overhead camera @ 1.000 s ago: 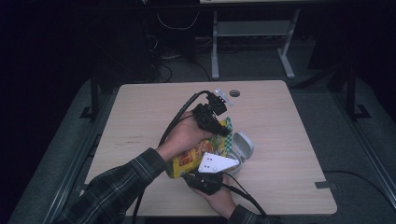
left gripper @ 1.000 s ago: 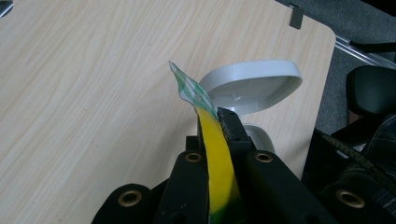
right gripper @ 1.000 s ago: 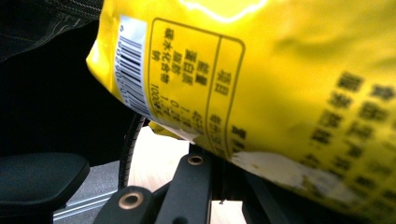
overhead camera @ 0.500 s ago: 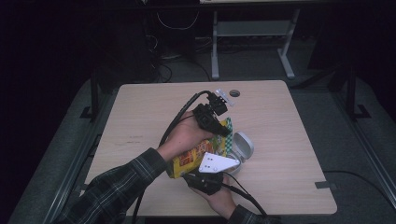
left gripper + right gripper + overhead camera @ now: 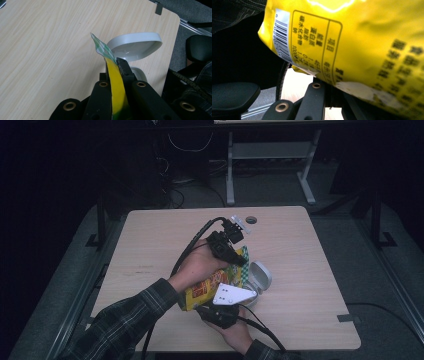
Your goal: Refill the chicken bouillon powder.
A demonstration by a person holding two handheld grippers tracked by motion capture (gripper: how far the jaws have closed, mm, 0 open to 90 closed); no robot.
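Both claws clamp a crinkly yellow snack bag (image 5: 212, 287), the left claw (image 5: 239, 257) pinching its top seal and the right claw (image 5: 220, 309) its bottom, with an open-lidded grey plastic container (image 5: 261, 279) at the bag's 3 o'clock on the pale wooden surface (image 5: 150, 240). The step looks like tearing the bag open; next, the claws would need to pull apart.

One yellow snack bag (image 5: 207, 289), one grey lidded container (image 5: 260, 279), two claws and one table (image 5: 150, 245).

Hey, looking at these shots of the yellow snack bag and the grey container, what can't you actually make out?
- Inside of the grey container: high view, hidden by the yellow bag and the right gripper.
- Right gripper's jaw tips: right gripper view, covered by the bag.
- Bag's small print: right gripper view, blurred.
- Bag's lower part: left gripper view, hidden between the left gripper jaws.
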